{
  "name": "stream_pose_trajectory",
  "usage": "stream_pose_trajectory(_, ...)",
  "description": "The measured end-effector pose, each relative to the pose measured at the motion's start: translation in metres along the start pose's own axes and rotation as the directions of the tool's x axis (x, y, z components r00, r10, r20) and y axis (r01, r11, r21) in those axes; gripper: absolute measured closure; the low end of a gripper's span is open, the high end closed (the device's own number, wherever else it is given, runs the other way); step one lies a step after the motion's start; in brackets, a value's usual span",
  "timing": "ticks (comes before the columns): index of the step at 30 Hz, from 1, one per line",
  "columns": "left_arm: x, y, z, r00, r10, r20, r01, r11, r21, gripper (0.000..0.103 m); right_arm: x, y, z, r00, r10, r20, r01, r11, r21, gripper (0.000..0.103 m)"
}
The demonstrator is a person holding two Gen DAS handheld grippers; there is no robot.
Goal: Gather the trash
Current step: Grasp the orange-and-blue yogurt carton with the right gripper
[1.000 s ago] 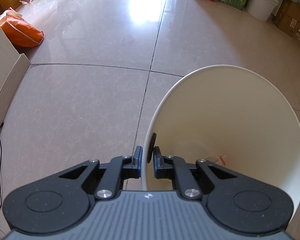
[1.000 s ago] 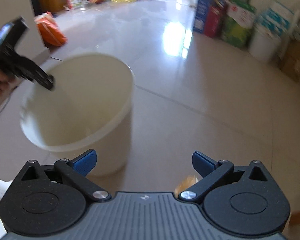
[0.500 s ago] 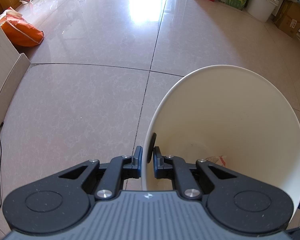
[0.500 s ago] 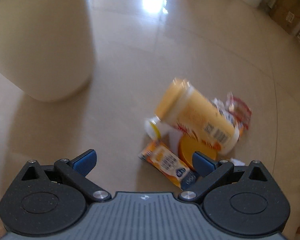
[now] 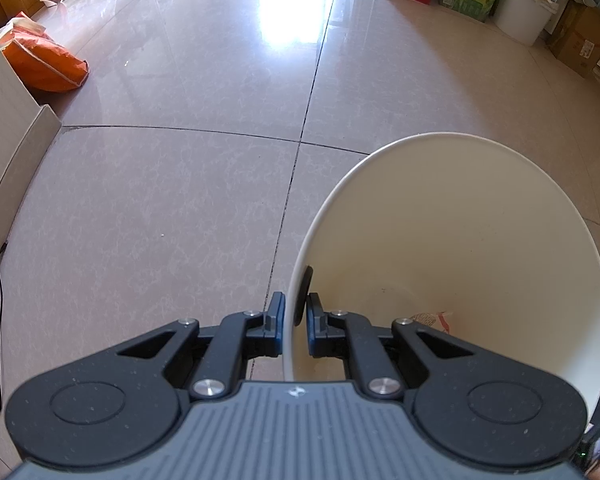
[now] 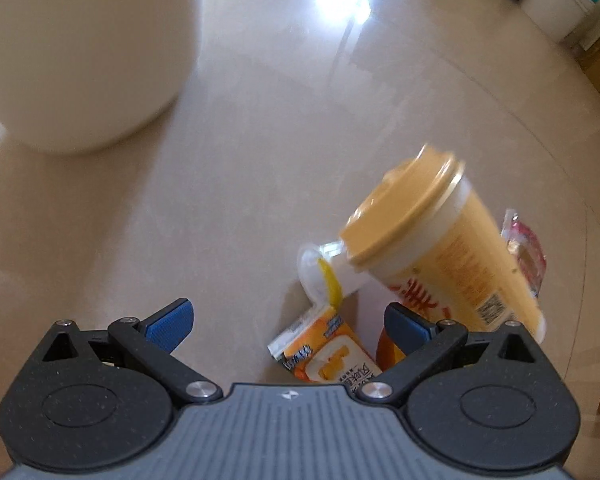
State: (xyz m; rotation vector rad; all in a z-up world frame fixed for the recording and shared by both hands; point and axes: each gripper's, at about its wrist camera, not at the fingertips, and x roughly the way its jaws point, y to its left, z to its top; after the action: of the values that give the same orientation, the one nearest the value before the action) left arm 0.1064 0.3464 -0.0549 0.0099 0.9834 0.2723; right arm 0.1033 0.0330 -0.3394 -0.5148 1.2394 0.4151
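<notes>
1. The trash lies in a small heap on the tiled floor (image 6: 260,128): a tall yellow cup (image 6: 440,248) with its lid on, tipped on its side across the pile, an orange carton (image 6: 328,352) beside it, a clear plastic piece (image 6: 314,268) with a yellow streak, and a red wrapper (image 6: 528,252) behind the cup.
2. The right claw (image 6: 286,320) hangs over the near edge of this heap with its jaws spread wide and nothing between them; the carton sits between the fingers, the cup just past the right one.
3. The white bin (image 5: 480,240) stands on the floor near the heap, to its left in the right wrist view; a scrap of wrapper (image 5: 432,318) already lies on its bottom.
4. The left claw (image 5: 294,320) is pinched narrow on the bin's rim, one finger outside the wall and one inside.
5. My judgement: the step in hand is picking one piece. Centre the open jaws on a single item; the carton looks nearest. Come down squarely and close across its narrow side.
6. The cup looks likely to roll if nudged, so avoid brushing it. Keep the left grip firm so the bin stays put.
</notes>
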Motion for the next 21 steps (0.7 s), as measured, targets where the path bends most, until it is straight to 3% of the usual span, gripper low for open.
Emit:
stream_pose_trajectory(12,0.0,0.001,0.001,1.0,-0.005,-0.002,0.005,1.0,-0.006,0.094,0.008,-0.008,-0.045,0.984,0.084,-0.159,-0.066,0.991,0.112,0.0)
stream_pose_trajectory(21,0.0,0.003,0.001,1.0,-0.008,-0.002,0.008,1.0,-0.009,0.094,0.001,-0.003,-0.066,0.975,0.092,-0.203,-0.079,0.994,0.07,0.0)
